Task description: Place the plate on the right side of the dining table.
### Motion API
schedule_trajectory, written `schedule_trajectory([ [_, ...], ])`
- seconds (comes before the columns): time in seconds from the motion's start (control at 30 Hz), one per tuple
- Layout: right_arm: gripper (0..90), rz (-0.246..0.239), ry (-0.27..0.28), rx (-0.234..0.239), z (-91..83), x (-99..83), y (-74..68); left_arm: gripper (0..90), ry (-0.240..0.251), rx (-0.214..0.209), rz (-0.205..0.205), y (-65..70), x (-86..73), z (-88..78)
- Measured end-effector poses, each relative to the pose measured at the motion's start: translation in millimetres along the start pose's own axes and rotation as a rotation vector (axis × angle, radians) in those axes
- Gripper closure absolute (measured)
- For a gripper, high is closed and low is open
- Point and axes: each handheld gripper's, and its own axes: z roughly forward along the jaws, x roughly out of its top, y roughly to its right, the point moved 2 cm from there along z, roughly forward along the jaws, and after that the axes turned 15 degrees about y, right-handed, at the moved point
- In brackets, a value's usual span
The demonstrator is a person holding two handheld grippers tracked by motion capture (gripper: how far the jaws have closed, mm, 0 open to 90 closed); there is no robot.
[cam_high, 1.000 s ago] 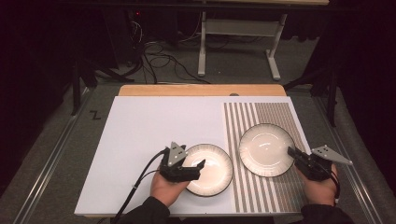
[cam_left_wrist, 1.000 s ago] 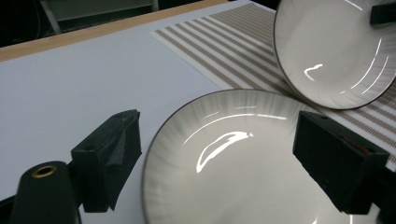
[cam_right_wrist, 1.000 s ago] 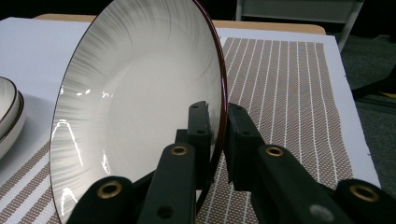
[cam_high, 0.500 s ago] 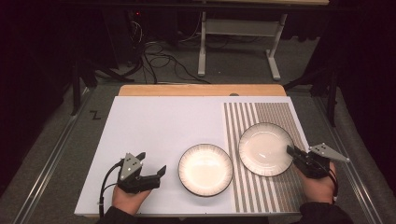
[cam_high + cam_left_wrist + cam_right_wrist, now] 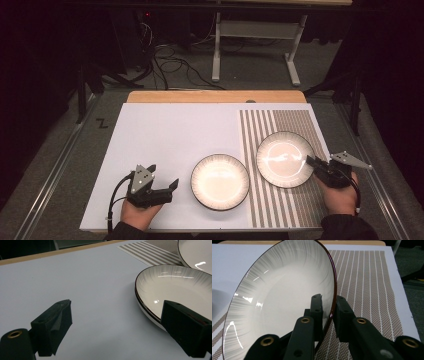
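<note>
Item: left plate [image 5: 220, 181]. Lies flat on the white part of the bench [image 5: 165, 140], its right edge at the striped mat [image 5: 295, 120]. A second ago my left fingers [image 5: 172, 184] were at its near-left rim; they have since let go and drawn off to the left. They have just been opening and now stand wide apart, nothing between them. Judgement: this plate is set down and done with.

Item: right plate [image 5: 284, 158]. On the striped mat, just beside the left plate. My right fingers [image 5: 311, 161] are clamped on its right rim, as they were a second ago. Judgement: this one is next to be moved.

Views: the right gripper view shows the pinch itself, the dark rim [image 5: 333, 290] between my two fingers [image 5: 316, 307] and the plate tilted up. The left gripper view shows bare bench between my spread fingers [image 5: 53, 322], the left plate [image 5: 180, 287] off to one side. The high view gives the layout, both plates near but apart.
</note>
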Motion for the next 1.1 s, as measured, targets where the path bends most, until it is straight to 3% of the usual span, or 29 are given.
schedule_trajectory([
  [0.27,79.6,0.053,-0.03,0.0,7.8,-4.5,7.9,11.1,-0.002,0.007,-0.015,-5.2,-1.7,-1.1],
  [0.5,79.5,0.072,-0.052,-0.014,12.3,-7.0,11.2,11.3,-0.006,0.007,-0.008,-4.2,-1.6,0.0],
  [0.57,79.4,0.056,-0.065,-0.034,13.8,-8.1,12.9,11.4,-0.007,0.007,-0.004,-3.8,-1.9,0.3],
  [0.7,79.4,0.088,-0.083,-0.041,16.9,-11.2,16.1,11.4,-0.011,0.007,-0.004,-3.9,-2.6,1.3],
  [1.1,78.0,0.109,-0.117,-0.058,21.5,-15.5,18.8,11.4,-0.025,0.0,0.001,-2.4,-4.6,3.4],
])
